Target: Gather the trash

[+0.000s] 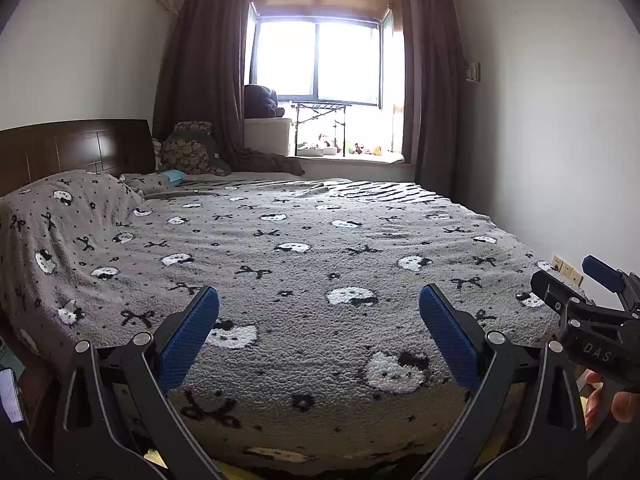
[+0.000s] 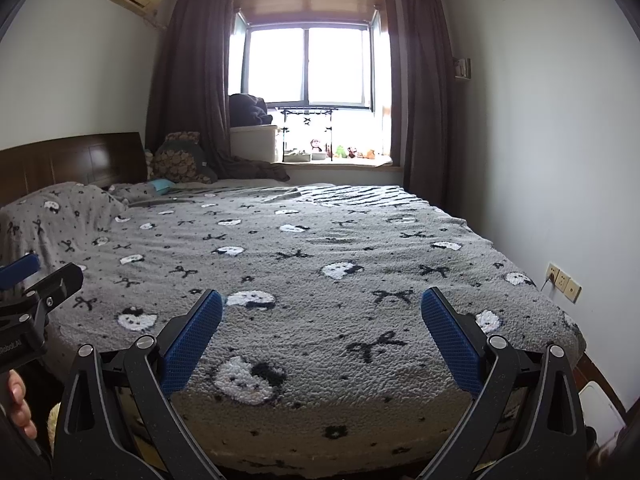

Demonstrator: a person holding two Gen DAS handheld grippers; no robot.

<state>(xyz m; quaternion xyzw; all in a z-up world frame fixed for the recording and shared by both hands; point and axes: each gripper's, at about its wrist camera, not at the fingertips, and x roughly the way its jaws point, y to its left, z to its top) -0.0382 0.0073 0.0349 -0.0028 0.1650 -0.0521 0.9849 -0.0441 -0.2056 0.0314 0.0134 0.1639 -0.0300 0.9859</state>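
No trash shows plainly in either view. My left gripper [image 1: 319,300] stands open over the foot of a bed [image 1: 312,248] covered by a grey blanket with white cat faces and black bows. Nothing lies between its blue pads. My right gripper [image 2: 322,304] is likewise open and empty above the same blanket [image 2: 320,248]. In the left wrist view the right gripper [image 1: 576,284] appears at the right edge, held by a hand [image 1: 616,400]. In the right wrist view the left gripper [image 2: 36,280] shows at the left edge with a hand [image 2: 18,404] below it.
A dark wooden headboard [image 1: 76,148] and a covered pillow [image 1: 68,208] lie at the left. A patterned cushion [image 1: 188,152] and a light blue item [image 1: 176,176] sit near the curtains [image 1: 204,80]. The window sill [image 1: 348,156] holds small toys. Wall sockets [image 2: 564,282] sit at right.
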